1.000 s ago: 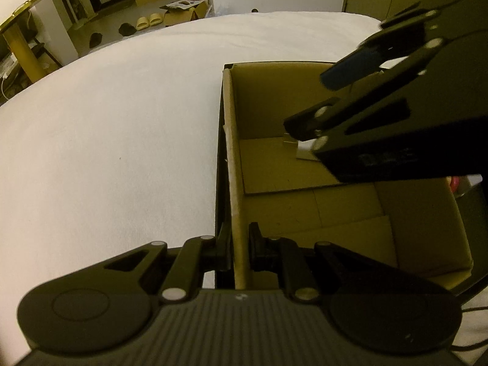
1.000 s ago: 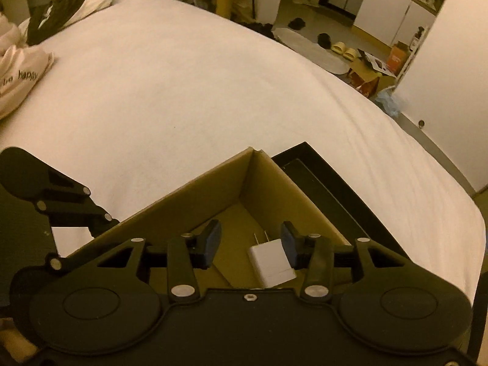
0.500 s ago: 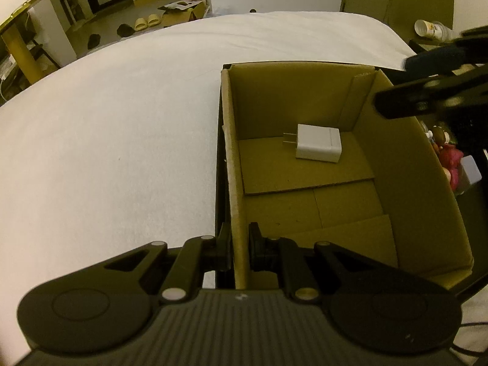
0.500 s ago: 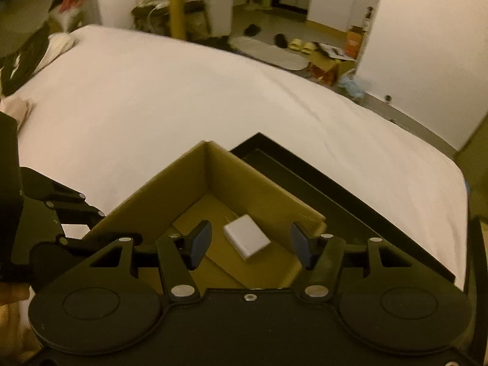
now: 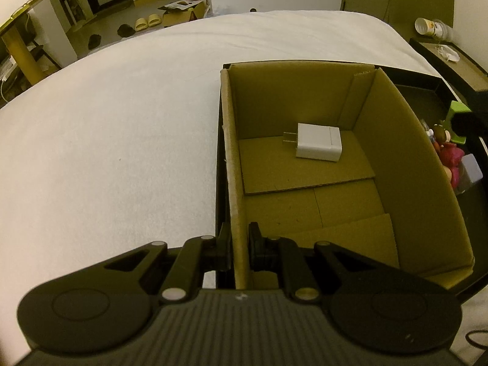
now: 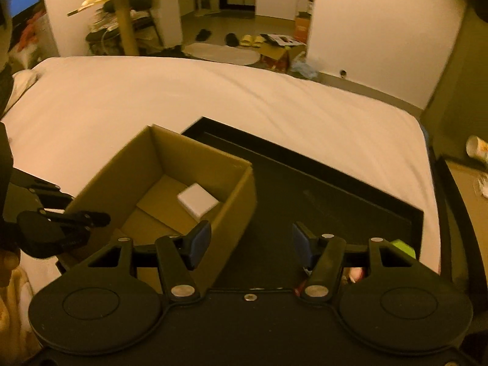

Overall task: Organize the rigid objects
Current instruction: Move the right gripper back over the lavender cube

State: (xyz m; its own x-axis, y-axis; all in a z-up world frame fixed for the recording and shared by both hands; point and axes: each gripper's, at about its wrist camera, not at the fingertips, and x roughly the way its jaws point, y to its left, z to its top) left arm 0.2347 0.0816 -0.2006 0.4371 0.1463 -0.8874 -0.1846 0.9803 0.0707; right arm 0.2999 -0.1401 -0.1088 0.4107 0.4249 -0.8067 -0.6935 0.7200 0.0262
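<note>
An open cardboard box stands in a shallow black tray on a white bed. A white wall charger lies flat on the box floor near its far end. My left gripper is shut on the box's left wall, one pad on each side; it also shows at the left of the right wrist view as the left gripper. My right gripper is open and holds nothing, hovering over the tray just right of the box.
Small toys, a pink one and a green piece, lie in the tray right of the box. A bedside shelf with a tipped cup stands at the right. The white bedsheet spreads left and beyond.
My right gripper has let go of the white charger, which now lies in the box, and has drawn back to the right with its jaws wider. The left gripper has kept still.
</note>
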